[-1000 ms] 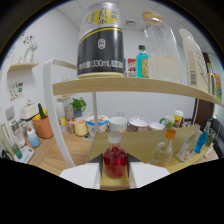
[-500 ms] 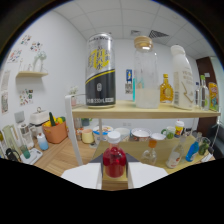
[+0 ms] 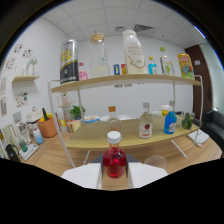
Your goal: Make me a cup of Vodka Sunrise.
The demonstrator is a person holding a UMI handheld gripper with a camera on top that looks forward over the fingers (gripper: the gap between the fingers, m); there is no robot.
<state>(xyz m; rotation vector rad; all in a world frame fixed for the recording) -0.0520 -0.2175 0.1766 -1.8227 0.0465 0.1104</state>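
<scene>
A small bottle of red liquid (image 3: 115, 161) with a white cap stands upright between my fingers, and it has stayed there while the view moved. My gripper (image 3: 115, 174) is shut on it; the white fingers (image 3: 81, 176) show on either side of it. A clear empty glass (image 3: 155, 162) sits on the table just ahead of the right finger. Beyond the fingers, on the lower shelf board, stand a clear bottle with an orange cap (image 3: 113, 118), a clear bottle with a red label (image 3: 145, 125) and a blue bottle (image 3: 170, 122).
A two-level wooden shelf (image 3: 130, 78) stands ahead; its top board carries a black can (image 3: 69, 62), a tall glass bottle (image 3: 99, 54), a white bottle (image 3: 134, 49) and more. To the left are an orange pot (image 3: 48, 127) and small bottles (image 3: 23, 137).
The view has pulled back from the shelf and swung right, so the shelf looks farther and smaller. The red bottle stays held between the fingers. The glass has come into view.
</scene>
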